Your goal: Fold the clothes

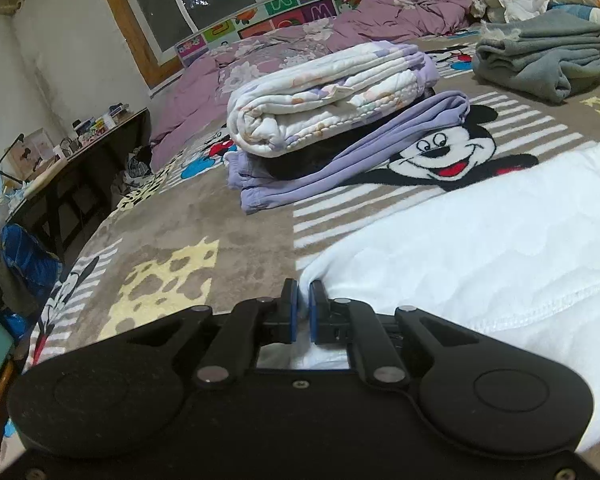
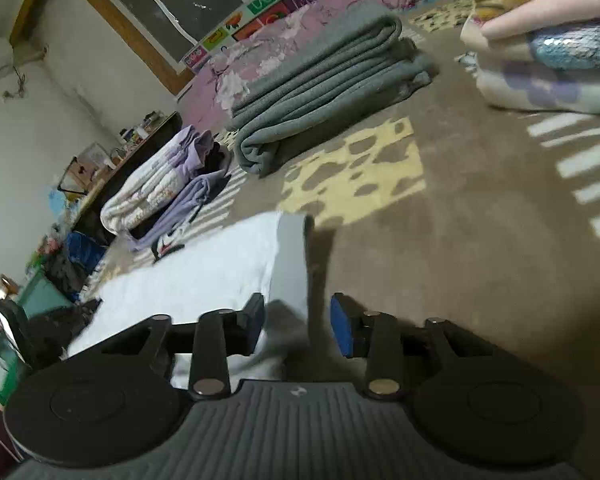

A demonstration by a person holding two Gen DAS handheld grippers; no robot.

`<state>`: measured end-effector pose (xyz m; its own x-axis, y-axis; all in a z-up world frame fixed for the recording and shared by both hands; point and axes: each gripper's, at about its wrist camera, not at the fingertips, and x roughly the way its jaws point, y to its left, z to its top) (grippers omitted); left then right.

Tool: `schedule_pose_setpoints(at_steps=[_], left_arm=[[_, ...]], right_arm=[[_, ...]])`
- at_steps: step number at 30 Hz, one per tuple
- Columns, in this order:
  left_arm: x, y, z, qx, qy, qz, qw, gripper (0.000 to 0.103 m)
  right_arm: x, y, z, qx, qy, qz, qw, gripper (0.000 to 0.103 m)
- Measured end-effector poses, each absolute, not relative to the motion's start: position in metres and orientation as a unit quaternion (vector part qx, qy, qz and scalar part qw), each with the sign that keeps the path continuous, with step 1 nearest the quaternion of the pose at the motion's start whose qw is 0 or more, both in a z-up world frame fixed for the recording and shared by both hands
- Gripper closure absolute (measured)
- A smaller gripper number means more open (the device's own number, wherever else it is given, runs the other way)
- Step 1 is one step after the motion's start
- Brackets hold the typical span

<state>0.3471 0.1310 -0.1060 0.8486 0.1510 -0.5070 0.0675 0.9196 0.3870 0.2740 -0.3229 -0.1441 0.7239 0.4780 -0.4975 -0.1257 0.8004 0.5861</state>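
A white garment [image 1: 480, 248] lies on the Mickey Mouse blanket [image 1: 172, 232] covering the bed. My left gripper [image 1: 304, 292] is shut on the garment's left corner edge, low over the blanket. In the right wrist view the same white garment [image 2: 204, 272] lies flat to the left, with its grey cuff or hem band [image 2: 290, 256] standing between the jaws. My right gripper [image 2: 296, 320] is open, its blue pads either side of that band and not pinching it.
A folded stack of a floral quilt [image 1: 328, 96] on lilac trousers [image 1: 340, 168] sits ahead. Folded grey clothes [image 1: 540, 60] lie at the far right, also seen from the right wrist [image 2: 324, 76]. More folded items [image 2: 548, 64] lie right. A dark side table [image 1: 72, 164] stands left of the bed.
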Motion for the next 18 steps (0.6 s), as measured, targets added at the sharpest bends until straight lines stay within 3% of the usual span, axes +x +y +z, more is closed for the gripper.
schedule_pose_setpoints(at_steps=[1, 3, 4, 10, 18], left_arm=[[0.347, 0.131, -0.106, 0.198, 0.274, 0.022, 0.941, 0.098], [0.347, 0.132, -0.106, 0.197, 0.273, 0.022, 0.941, 0.098], [0.347, 0.132, -0.105, 0.196, 0.272, 0.022, 0.942, 0.098], [0.345, 0.135, -0.099, 0.188, 0.268, 0.019, 0.945, 0.098], [0.345, 0.137, -0.098, 0.191, 0.267, 0.018, 0.944, 0.098]], right_arm=[[0.270, -0.320, -0.142, 0.258, 0.327, 0.167, 0.894, 0.083], [0.265, -0.314, -0.137, 0.242, 0.318, 0.165, 0.902, 0.084], [0.263, -0.311, -0.134, 0.233, 0.312, 0.163, 0.907, 0.093], [0.252, -0.310, -0.114, 0.224, 0.281, 0.163, 0.919, 0.094], [0.236, -0.328, -0.125, 0.347, 0.293, 0.170, 0.875, 0.095]])
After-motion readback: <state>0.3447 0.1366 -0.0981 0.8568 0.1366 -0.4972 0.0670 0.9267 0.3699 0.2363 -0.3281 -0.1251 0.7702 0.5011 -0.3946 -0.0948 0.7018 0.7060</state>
